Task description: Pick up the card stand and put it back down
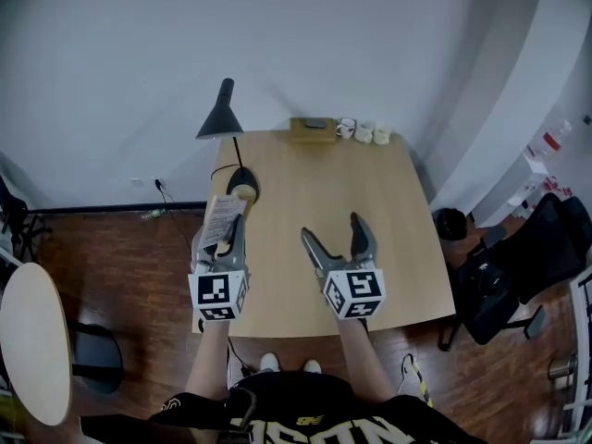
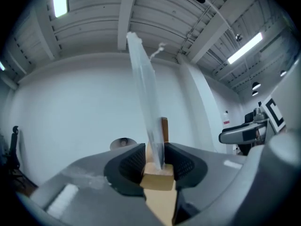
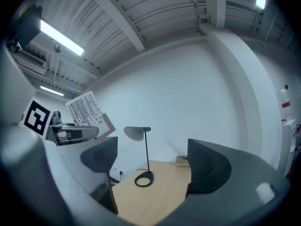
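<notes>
The card stand [image 1: 222, 220] is a small wooden block with a clear upright sheet holding a printed card. My left gripper [image 1: 227, 222] is shut on it over the table's left edge. In the left gripper view both pads clamp the wooden block [image 2: 157, 178] at the foot of the clear sheet [image 2: 143, 93], which rises between the jaws of the left gripper [image 2: 155, 161]. My right gripper [image 1: 333, 229] hangs open over the middle of the table with nothing between its fingers. The right gripper view shows the right gripper [image 3: 153, 166] wide open, with the printed card [image 3: 87, 109] at the left.
On the wooden table [image 1: 388, 248], a black desk lamp [image 1: 222, 118] stands at the back left. A wooden box [image 1: 313, 129], a mug [image 1: 346, 128] and small white items [image 1: 373, 134] line the far edge. A round side table [image 1: 32, 340] is left; a black chair [image 1: 518, 266] is right.
</notes>
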Tool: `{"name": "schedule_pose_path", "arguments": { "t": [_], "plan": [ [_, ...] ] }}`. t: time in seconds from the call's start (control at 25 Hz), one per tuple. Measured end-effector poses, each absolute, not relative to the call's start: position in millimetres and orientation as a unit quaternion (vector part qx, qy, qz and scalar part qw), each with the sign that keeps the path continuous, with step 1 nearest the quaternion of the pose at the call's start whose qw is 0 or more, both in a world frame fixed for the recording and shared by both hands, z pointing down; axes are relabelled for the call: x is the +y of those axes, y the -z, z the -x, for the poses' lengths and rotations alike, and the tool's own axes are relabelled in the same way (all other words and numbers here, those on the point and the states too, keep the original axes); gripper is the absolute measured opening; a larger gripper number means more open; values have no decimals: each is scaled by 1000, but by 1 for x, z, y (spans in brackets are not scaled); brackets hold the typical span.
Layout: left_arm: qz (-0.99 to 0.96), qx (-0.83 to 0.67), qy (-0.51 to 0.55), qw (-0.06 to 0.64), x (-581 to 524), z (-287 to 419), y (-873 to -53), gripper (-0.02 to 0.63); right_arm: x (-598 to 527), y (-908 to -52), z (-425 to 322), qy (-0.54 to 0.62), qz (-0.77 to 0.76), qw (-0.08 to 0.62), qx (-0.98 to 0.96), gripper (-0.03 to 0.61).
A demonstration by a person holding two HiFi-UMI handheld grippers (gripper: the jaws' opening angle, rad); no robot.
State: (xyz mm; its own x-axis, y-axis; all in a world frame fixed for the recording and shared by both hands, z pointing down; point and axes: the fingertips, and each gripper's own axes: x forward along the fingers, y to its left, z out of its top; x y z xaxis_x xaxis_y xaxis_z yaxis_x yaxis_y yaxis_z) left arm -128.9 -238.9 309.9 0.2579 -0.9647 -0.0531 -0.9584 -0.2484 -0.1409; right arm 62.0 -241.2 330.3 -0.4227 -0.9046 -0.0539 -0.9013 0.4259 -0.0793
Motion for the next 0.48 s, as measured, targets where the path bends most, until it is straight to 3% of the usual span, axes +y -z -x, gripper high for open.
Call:
{"name": "schedule_pose_path", "arguments": {
  "t": [0.48],
  "plan": [
    [777,627,12,53,-209,133,-328,135,-229,-338,-84,9,621,21,783,466]
  ]
}}
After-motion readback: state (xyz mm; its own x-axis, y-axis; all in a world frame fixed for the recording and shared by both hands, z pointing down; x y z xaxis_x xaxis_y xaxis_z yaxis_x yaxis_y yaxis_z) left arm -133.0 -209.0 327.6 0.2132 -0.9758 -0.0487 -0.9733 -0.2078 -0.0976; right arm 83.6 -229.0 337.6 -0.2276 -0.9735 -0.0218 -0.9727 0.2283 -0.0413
